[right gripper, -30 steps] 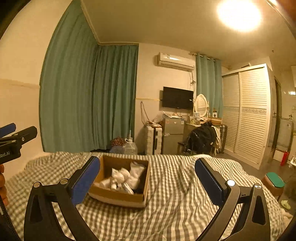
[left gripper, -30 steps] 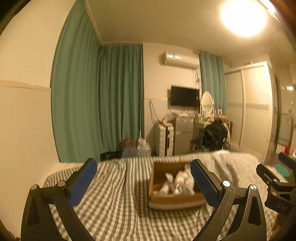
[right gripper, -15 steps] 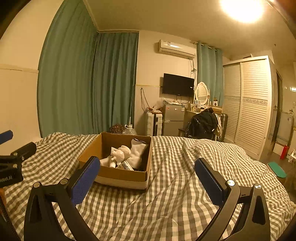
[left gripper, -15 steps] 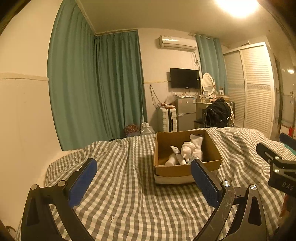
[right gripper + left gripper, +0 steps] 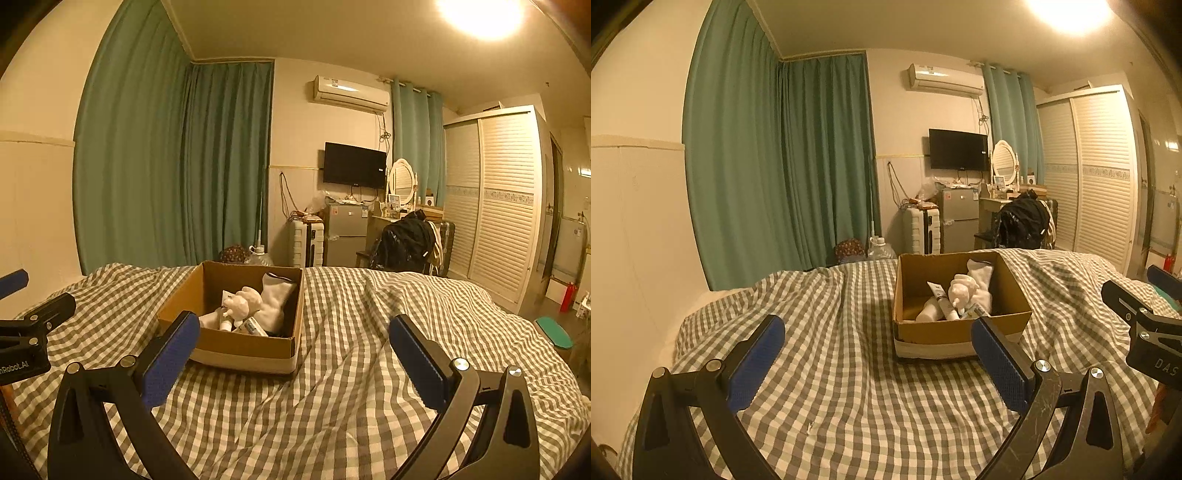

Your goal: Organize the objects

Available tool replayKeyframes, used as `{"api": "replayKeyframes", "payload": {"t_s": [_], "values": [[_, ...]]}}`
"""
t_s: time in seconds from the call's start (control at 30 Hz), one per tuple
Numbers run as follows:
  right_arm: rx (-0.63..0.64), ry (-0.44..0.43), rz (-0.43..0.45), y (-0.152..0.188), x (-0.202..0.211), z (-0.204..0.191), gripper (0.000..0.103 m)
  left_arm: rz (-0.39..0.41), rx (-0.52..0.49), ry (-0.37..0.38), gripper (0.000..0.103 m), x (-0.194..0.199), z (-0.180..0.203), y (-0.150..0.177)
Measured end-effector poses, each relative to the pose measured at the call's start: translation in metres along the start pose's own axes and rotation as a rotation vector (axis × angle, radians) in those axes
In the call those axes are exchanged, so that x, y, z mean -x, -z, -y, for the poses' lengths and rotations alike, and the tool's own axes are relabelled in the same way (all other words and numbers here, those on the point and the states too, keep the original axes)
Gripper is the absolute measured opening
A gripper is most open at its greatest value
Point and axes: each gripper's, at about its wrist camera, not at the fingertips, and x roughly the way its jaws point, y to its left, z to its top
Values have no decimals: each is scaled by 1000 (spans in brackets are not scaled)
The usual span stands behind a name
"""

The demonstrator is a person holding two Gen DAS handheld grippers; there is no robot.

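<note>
An open cardboard box (image 5: pixel 960 332) sits on a bed with a grey-and-white checked cover (image 5: pixel 849 369). Inside lie a white sock (image 5: pixel 980 275), a white plush toy (image 5: pixel 962 291), a white tube (image 5: pixel 942 304) and other small white items. My left gripper (image 5: pixel 877 356) is open and empty, held above the cover in front of the box and to its left. The box also shows in the right wrist view (image 5: pixel 243 347), with the sock (image 5: pixel 277 299) and plush toy (image 5: pixel 242 302) inside. My right gripper (image 5: pixel 295 354) is open and empty, in front of the box and to its right.
Green curtains (image 5: pixel 775 166) hang behind the bed. A small fridge (image 5: pixel 956 218), a white suitcase (image 5: pixel 921 230), a chair with a black bag (image 5: pixel 1021 225) and a louvred wardrobe (image 5: pixel 1100 177) stand beyond the bed's far edge. The wall (image 5: pixel 635 221) runs along the left.
Both views have dropped and moved closer to the box, which now looks larger with its contents showing from above. Both grippers stay open.
</note>
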Motion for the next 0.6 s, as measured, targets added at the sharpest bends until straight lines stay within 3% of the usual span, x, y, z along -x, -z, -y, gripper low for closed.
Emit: {"api": "replayKeyframes", "payload": {"t_s": [0.6], "values": [[-10, -8, -22, 2, -4, -3, 103, -13, 22, 3, 103, 0, -3, 0]]}}
